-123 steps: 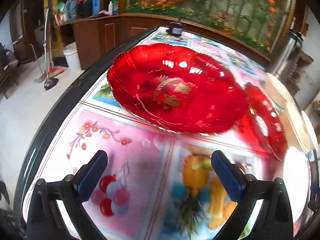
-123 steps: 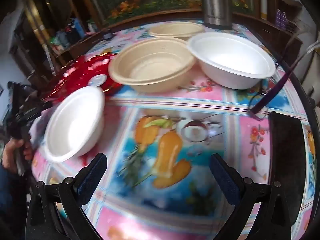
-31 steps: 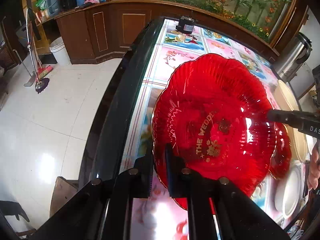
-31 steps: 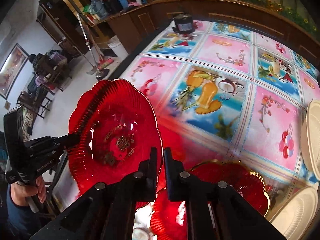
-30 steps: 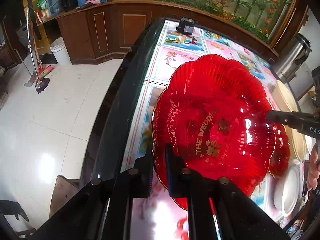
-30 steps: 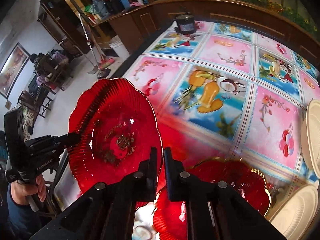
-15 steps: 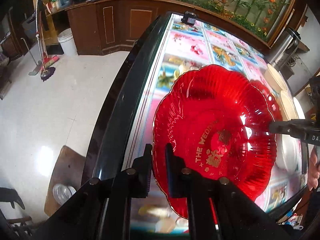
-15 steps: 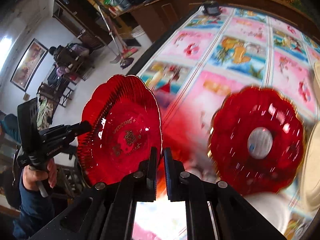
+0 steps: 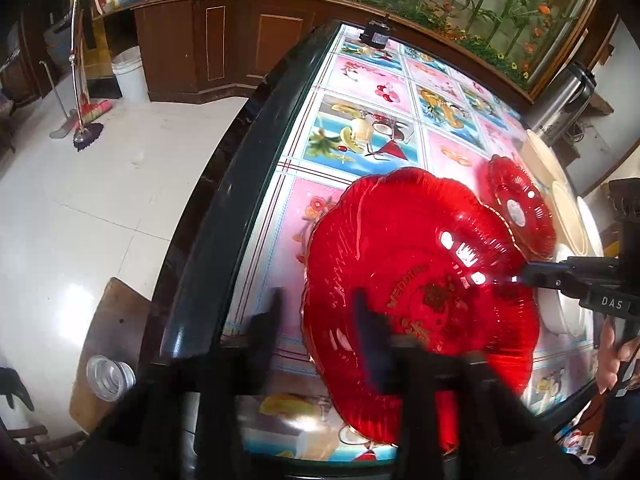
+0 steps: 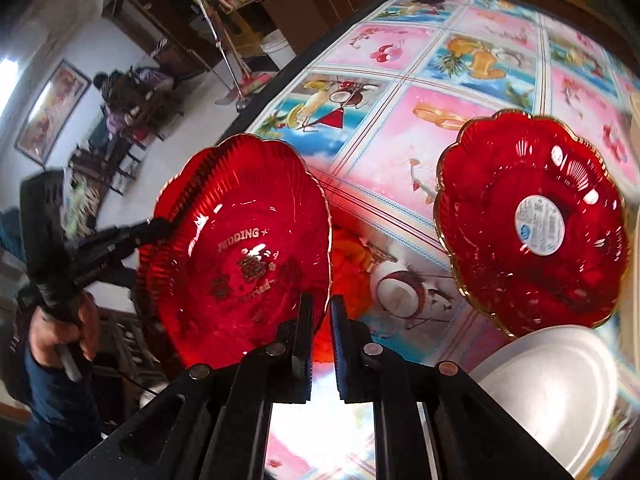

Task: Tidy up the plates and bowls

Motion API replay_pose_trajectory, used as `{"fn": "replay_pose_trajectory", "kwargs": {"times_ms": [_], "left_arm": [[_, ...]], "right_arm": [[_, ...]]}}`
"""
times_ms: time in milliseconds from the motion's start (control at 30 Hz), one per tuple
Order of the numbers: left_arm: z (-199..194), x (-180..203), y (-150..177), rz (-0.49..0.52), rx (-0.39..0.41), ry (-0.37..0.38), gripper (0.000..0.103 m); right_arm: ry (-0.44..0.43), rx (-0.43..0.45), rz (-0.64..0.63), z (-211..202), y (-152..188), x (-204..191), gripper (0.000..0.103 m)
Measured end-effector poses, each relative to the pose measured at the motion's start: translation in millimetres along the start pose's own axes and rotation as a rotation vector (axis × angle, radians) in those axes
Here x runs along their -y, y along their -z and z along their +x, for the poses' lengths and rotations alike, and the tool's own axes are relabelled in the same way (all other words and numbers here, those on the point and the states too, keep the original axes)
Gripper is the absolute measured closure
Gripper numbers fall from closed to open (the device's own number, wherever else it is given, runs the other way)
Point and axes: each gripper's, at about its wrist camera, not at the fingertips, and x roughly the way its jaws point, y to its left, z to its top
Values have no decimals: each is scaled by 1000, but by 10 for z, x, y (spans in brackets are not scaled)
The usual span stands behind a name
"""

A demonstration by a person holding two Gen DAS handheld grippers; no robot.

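Left fingers point(image 9: 276, 312) have spread since half a second ago, when they pinched the rim; they now stand apart and motion-blurred, with the rim edge between them and apparently gripped by neither, so the left gripper point(image 9: 320, 314) has let go. The right gripper point(image 10: 322, 320) has its jaws clamped nearly together on the opposite rim of the big red plate point(image 10: 240, 248), so that side alone carries it. The plate is off the table point(image 9: 360, 80), tilted, near the dark table edge closest to the person. The right wrist view shows the left gripper close by the far rim. I read this as a left-to-right handoff just completing. The small red plate point(image 10: 532, 224) lies flat on the table further in, sticker up, nothing on it. A white bowl point(image 10: 548, 392) sits just beside it, and the beige bowls point(image 9: 538, 158) beyond are not nested. Progress looks early: nothing is stacked yet. Left to do: set the big plate down with the small one, then gather the bowls. Risk: a one-sided rim grip on a slick, tilted plate could slip.
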Motion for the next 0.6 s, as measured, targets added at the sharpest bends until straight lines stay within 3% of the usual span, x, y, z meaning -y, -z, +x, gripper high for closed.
{"fn": "replay_pose_trajectory", "kwargs": {"times_ms": [33,267,467,600], "left_arm": [[-36,-2,14,-2,16,2,41],[-320,64,57,6,79,40,41],[-439,425,39,90,100,82,41],[-417,724,-4,148,92,121,41]], "right_arm": [[-1,4,5,-29,3,14,90],[38,16,46,-180,49,303,90],[88,-23,80,-312,321,526,90],[108,-1,133,-552,541,796,90]]}}
